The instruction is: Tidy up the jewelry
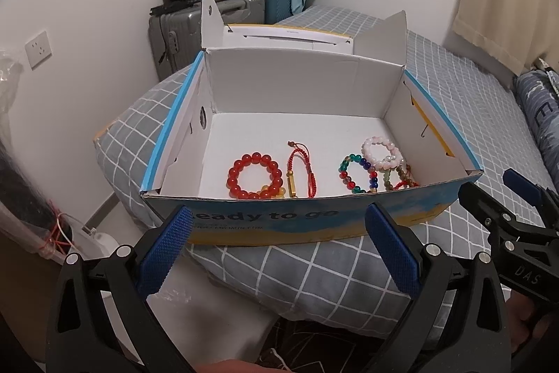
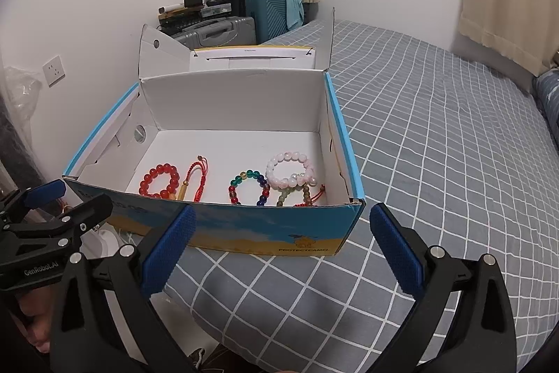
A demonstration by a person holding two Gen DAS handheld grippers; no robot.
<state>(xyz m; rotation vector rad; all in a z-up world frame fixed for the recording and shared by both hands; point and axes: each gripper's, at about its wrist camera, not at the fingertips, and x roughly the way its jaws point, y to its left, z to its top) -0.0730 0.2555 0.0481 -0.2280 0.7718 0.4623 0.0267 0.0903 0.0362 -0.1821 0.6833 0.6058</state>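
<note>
1. Both the left gripper (image 1: pixel 277 249) and the right gripper (image 2: pixel 283 249) hang spread wide and empty, just short of the shoebox (image 1: pixel 279 219) on the bed (image 2: pixel 436 145).
2. Red bead bracelet (image 1: pixel 254 176), red cord bracelet (image 1: pixel 299 170), multicolour bracelet (image 1: pixel 358 173) and pink bracelet (image 1: pixel 380 152) lie along the box's near wall.
3. Probably the approach step: next, reach over the near wall and pinch one bracelet.

- red bead bracelet (image 1: pixel 254 176) lies flat at the left, red cord charm (image 1: pixel 300 170) beside it
- multicolor bracelet (image 1: pixel 358 173), pink bracelet (image 1: pixel 380 151), green bracelet (image 1: pixel 398 179) clustered at the right
- all inside the open shoebox (image 1: pixel 279 219)
</note>
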